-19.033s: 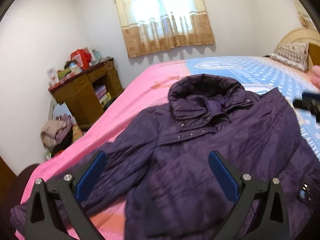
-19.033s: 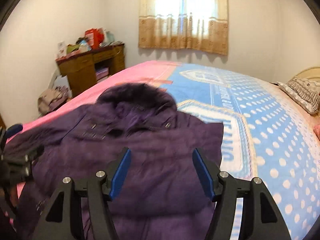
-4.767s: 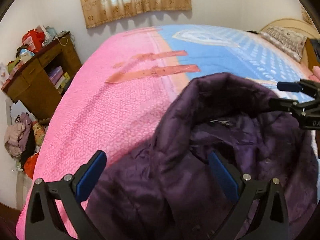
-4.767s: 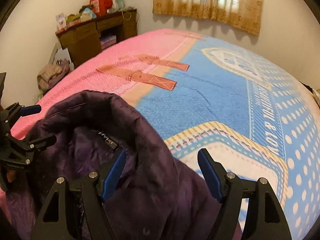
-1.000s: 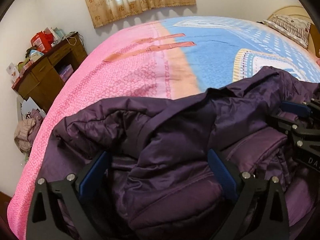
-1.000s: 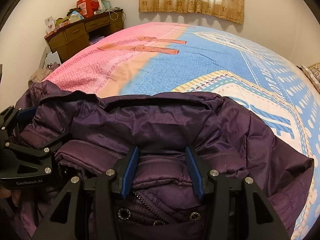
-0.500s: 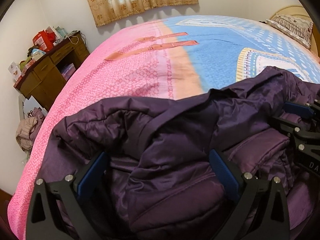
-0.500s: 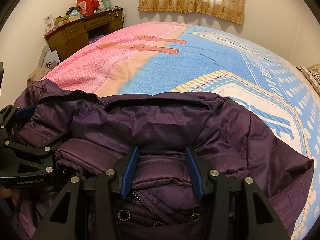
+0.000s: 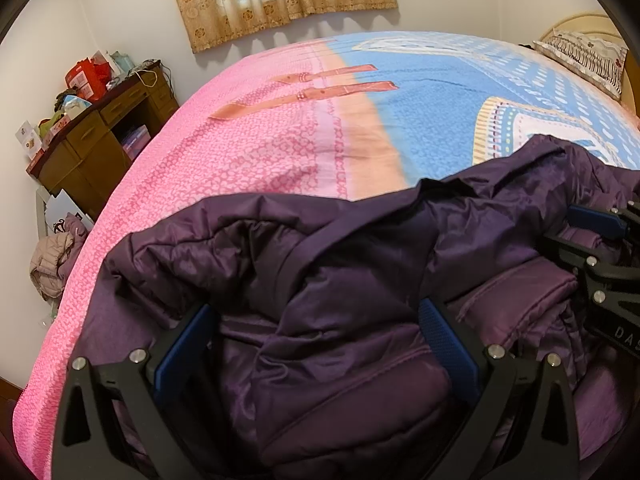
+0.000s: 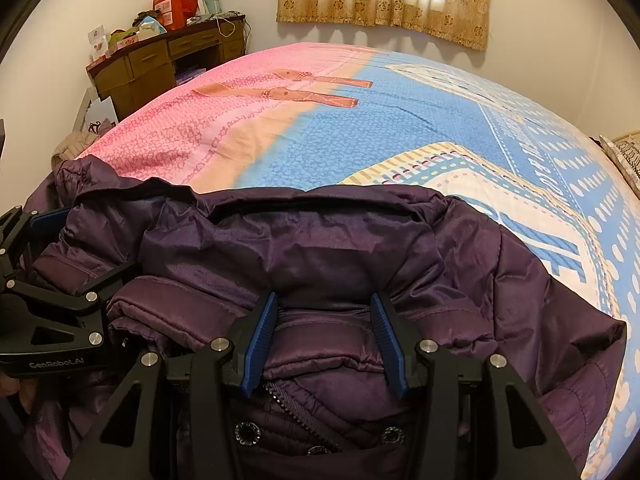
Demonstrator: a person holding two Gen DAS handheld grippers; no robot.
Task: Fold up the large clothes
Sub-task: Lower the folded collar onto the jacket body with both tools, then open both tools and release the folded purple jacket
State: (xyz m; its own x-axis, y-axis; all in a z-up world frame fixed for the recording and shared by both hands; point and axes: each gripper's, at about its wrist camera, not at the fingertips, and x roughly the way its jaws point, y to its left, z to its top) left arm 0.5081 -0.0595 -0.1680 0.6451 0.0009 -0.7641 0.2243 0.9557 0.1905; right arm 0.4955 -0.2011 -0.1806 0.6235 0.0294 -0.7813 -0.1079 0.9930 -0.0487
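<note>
A dark purple padded jacket [image 9: 340, 280] lies bunched and partly folded on the bed, its collar and snap buttons nearest me in the right wrist view. My right gripper [image 10: 324, 300] is shut on a thick padded fold of the jacket [image 10: 320, 248] just behind the collar. My left gripper [image 9: 316, 312] stands wide open, with a loose heap of jacket fabric filling the space between its blue fingers. Each gripper shows at the edge of the other's view: the left gripper [image 10: 86, 242] over the jacket's left side, the right gripper [image 9: 576, 232] over its right side.
The pink and blue bed cover [image 9: 260, 140] stretches away beyond the jacket. A brown desk [image 9: 100, 136] piled with boxes stands by the left wall, with a heap of clothes [image 9: 52, 256] on the floor beside it. A pillow [image 9: 580, 52] lies at the far right.
</note>
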